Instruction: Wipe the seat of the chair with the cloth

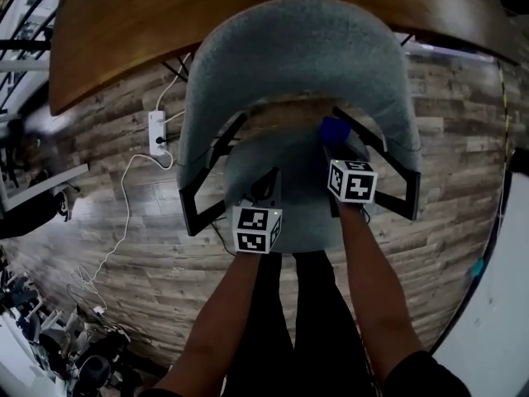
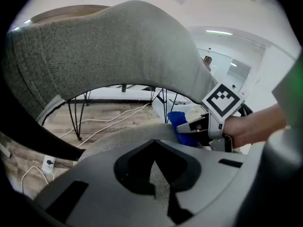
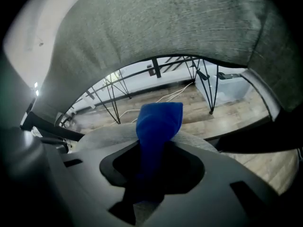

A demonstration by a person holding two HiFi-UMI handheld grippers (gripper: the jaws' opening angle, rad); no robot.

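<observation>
The grey upholstered chair seat (image 1: 302,188) lies below me, and its curved backrest (image 1: 297,48) rises at the far side. My right gripper (image 1: 335,143) is shut on a blue cloth (image 1: 334,129) over the seat's back right part. In the right gripper view the cloth (image 3: 158,122) sticks out forward from the gripper (image 3: 150,167) above the seat (image 3: 104,136). My left gripper (image 1: 264,190) is over the seat's front left. It (image 2: 152,162) looks shut with nothing in it, and seat fabric (image 2: 123,138) lies just beneath. The right gripper (image 2: 196,126) and cloth (image 2: 179,122) show in the left gripper view.
Black armrest frames (image 1: 207,198) (image 1: 388,176) flank the seat. A wooden table (image 1: 248,7) stands beyond the backrest on black hairpin legs (image 2: 73,117). A white power strip (image 1: 157,132) and its cable (image 1: 124,197) lie on the plank floor at the left.
</observation>
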